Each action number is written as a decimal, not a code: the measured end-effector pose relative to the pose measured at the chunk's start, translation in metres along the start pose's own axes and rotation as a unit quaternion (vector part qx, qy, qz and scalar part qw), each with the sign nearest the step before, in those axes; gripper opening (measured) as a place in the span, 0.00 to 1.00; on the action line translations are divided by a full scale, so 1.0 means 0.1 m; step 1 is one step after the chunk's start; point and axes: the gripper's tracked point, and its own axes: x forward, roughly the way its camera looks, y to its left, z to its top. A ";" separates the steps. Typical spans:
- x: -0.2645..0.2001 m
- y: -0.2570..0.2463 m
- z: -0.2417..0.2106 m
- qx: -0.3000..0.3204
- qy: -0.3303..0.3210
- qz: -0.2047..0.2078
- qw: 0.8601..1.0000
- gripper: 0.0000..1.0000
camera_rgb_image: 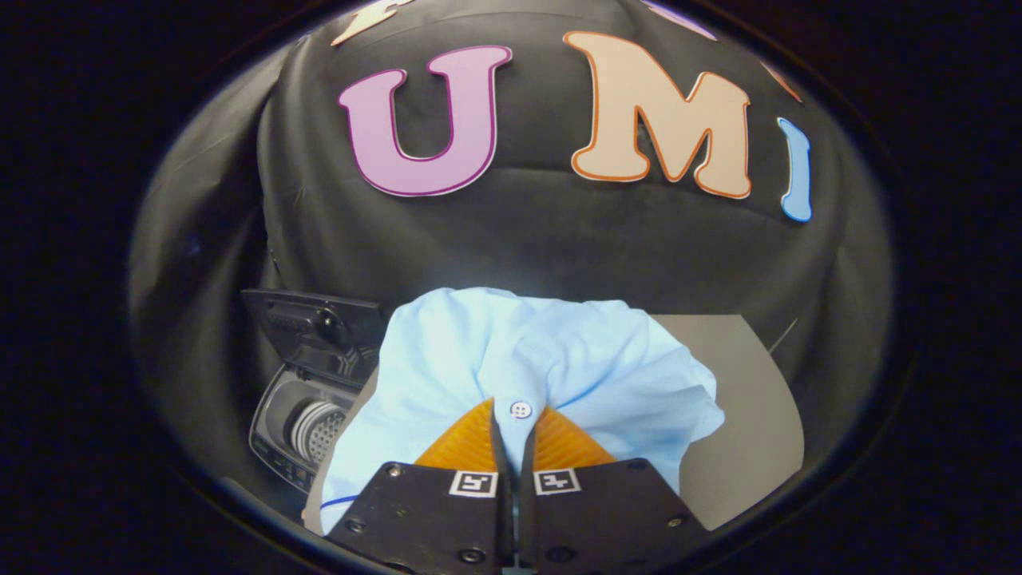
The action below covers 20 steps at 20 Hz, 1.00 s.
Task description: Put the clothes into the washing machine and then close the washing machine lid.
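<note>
- Gripper [515, 423]: the two fingers are clenched on a fold of the light blue cotton shirt [551, 367], pinching it just below a small white button [520, 410]; both fingers press on cloth with almost no gap between them.
- Shirt: it bunches and drapes around the fingertips, hanging forward over the grey flat table top [750, 415]. Whether its lower hem touches the table cannot be told.
- Landmark: the small dark top-loading washing machine [299, 423] stands left of the shirt and lower, with its dark hinged lid [307, 319] raised behind the opening and the perforated metal drum [315, 431] visible inside.
- Position relative to the washing machine: the shirt is to the right of the opening, near it but not over it; one edge of the cloth overlaps the machine's right rim in this view.
- Risk 1: the pinch holds a thin fold near the button; the cloth could slip free on the way across, judging by how much fabric hangs unsupported.
- Risk 2: trailing fabric may catch on the machine's rim and lie partly outside the drum.
- Risk 3: cloth left over the rim would likely keep the lid from closing fully.
- Risk 4: the draped shirt hides much of the opening, so aim could be off.
</note>
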 end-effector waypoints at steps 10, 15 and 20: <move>-0.10 0.94 -0.03 -0.033 -0.022 0.057 0.998 0.03; -0.10 1.42 0.01 -0.024 -0.021 0.092 0.995 0.03; -0.15 2.19 0.03 -0.033 -0.014 0.157 0.987 0.03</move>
